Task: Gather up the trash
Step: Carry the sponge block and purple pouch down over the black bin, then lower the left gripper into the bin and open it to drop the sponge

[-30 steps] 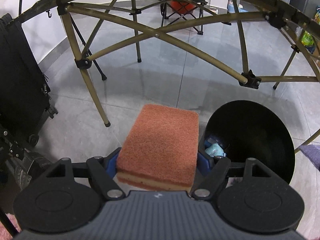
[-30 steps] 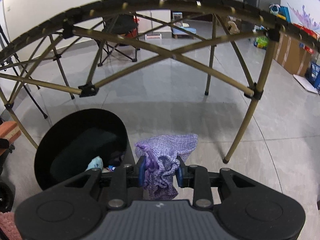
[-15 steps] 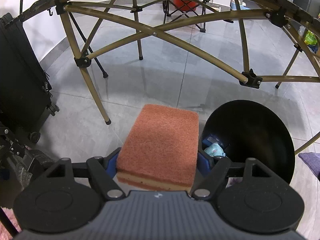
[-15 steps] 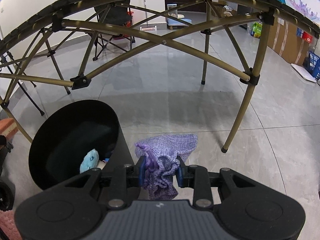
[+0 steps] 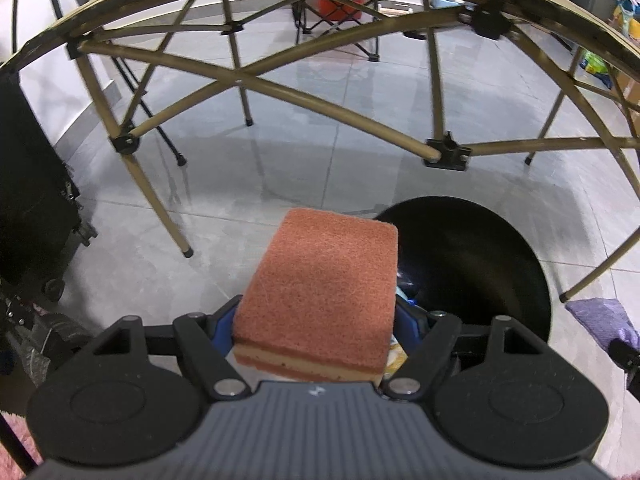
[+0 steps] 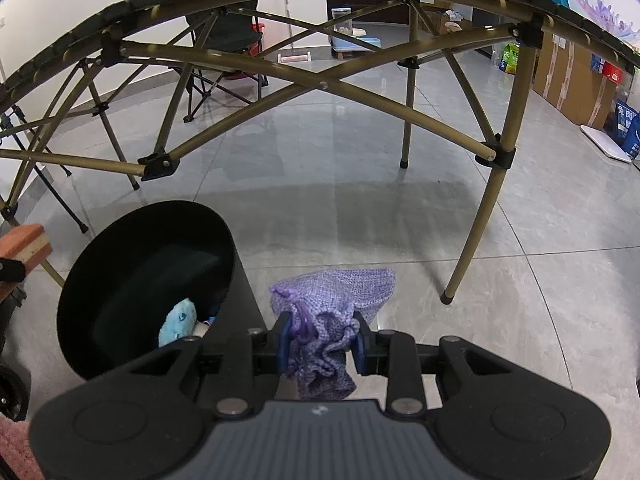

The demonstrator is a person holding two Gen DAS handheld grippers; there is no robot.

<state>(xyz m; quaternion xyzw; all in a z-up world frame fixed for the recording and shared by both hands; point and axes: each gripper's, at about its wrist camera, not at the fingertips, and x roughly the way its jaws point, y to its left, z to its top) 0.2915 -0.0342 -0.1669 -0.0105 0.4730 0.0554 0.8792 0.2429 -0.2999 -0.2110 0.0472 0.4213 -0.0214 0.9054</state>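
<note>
My left gripper (image 5: 320,322) is shut on an orange scouring sponge (image 5: 324,284) with a yellow foam layer, held above the floor at the left rim of the black trash bin (image 5: 472,264). My right gripper (image 6: 322,340) is shut on a purple knitted drawstring pouch (image 6: 334,304), just right of the same bin (image 6: 132,272). Inside the bin lies a light blue crumpled item (image 6: 178,320) with other scraps. The sponge (image 6: 26,242) also shows at the left edge of the right wrist view, and the pouch (image 5: 600,316) at the right edge of the left wrist view.
A folding table's tan metal legs and crossbars (image 5: 280,84) (image 6: 496,216) arch over the grey tiled floor. A black wheeled case (image 5: 32,184) stands at the left. A folding chair (image 6: 224,40), cardboard boxes (image 6: 576,76) and bags sit farther back.
The left gripper with the sponge has shifted toward the bin, so the bin's rim now sits partly behind the sponge. The right gripper and pouch have stayed put.
</note>
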